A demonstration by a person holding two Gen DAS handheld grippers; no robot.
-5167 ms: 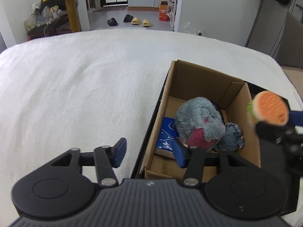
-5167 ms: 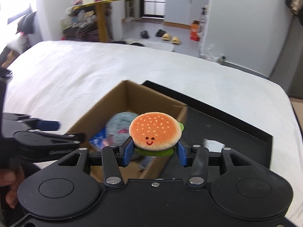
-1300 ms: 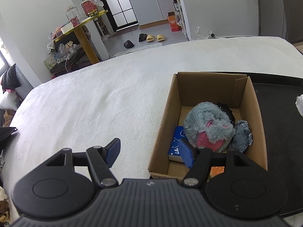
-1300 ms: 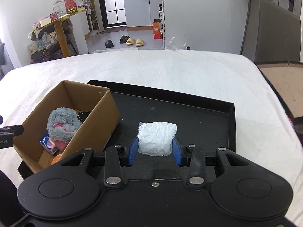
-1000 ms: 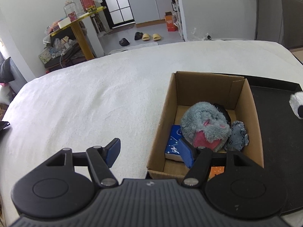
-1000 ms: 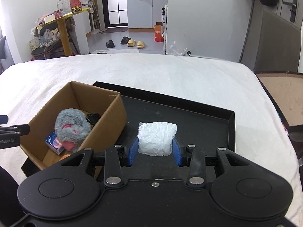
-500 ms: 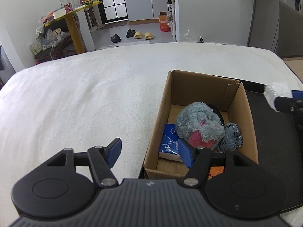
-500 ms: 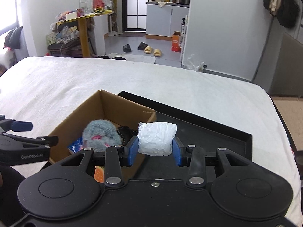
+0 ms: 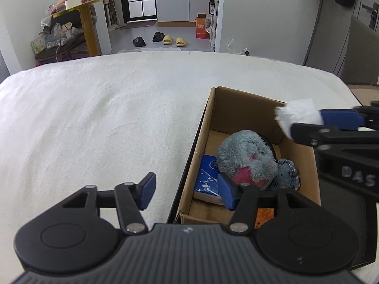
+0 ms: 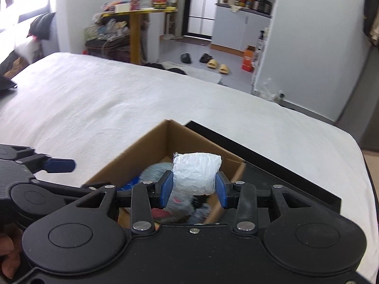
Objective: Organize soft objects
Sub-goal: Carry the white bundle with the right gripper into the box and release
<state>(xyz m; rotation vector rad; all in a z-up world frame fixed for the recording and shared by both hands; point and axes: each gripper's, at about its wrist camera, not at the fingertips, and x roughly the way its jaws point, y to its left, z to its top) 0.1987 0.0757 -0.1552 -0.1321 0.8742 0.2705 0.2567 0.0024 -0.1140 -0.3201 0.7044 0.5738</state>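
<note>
A crumpled white soft packet [image 10: 196, 177] sits between the blue pads of my right gripper [image 10: 193, 189], which is shut on it and hangs over the open cardboard box [image 10: 142, 151]. In the left wrist view the same packet [image 9: 297, 114] hovers above the box's far right corner [image 9: 239, 99]. Inside the box lie a grey plush with a pink patch [image 9: 246, 151], a small blue-grey plush [image 9: 286, 172], a blue packet [image 9: 206, 175] and an orange item [image 9: 265, 214]. My left gripper [image 9: 187, 194] straddles the box's near left wall. Its jaws are closing, and the pads touch nothing.
The box stands at the left end of a black tray [image 10: 272, 165] on a wide white bed cover [image 9: 106, 118]. Beyond the bed are a yellow table [image 9: 87, 23] and slippers [image 9: 170, 40] on the floor. A hand [image 10: 9, 255] holds the left gripper.
My right gripper has carried the white packet left from the black tray to above the box. The left gripper's jaws have narrowed a little beside the box.
</note>
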